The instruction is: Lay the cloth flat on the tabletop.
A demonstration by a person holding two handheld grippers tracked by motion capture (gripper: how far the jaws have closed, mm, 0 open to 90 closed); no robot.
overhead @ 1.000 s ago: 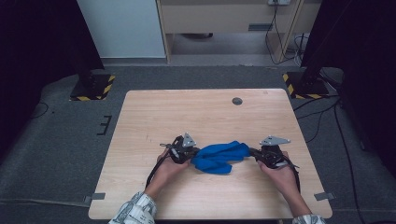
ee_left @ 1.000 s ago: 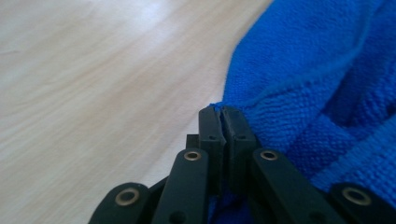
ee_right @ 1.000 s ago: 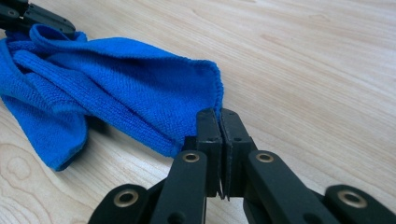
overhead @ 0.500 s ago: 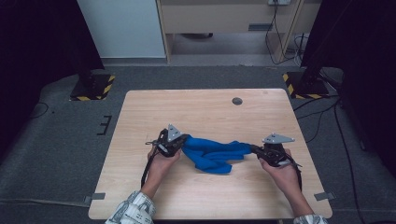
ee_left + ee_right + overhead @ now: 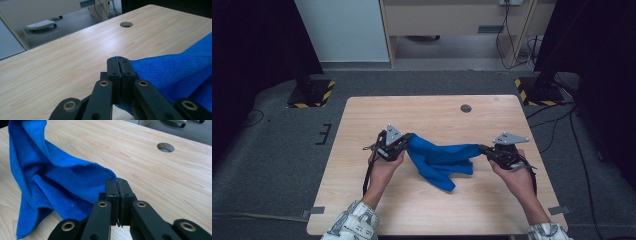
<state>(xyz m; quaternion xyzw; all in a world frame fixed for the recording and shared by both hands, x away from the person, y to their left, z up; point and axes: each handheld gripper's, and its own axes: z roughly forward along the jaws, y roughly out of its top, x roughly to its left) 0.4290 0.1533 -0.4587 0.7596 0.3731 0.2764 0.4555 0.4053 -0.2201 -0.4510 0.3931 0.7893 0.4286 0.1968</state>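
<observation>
Bare wood is lying open across the far half of the surface (image 5: 432, 107), broken by one round hole (image 5: 466, 108). Between the hands, the blue cloth (image 5: 439, 160) is hanging stretched, blocking the middle strip.

The bench (image 5: 362, 200) stands in the middle of the high view, on the floor (image 5: 272, 165). A cloth (image 5: 439, 159) spans its near half, strung between the two tools: the left tool (image 5: 406, 142) pinches its left end, the right tool (image 5: 483, 148) its right end. The cloth's middle sags toward the near edge, and its lowest fold appears to touch the bench top. A round hole (image 5: 466, 108) sits in the bench behind the right tool, near the far edge. Beyond the far edge, a cabinet (image 5: 447, 20) stands on the floor. A stand base (image 5: 311, 93) lies off the far left corner, another stand base (image 5: 539, 91) off the far right corner.
</observation>
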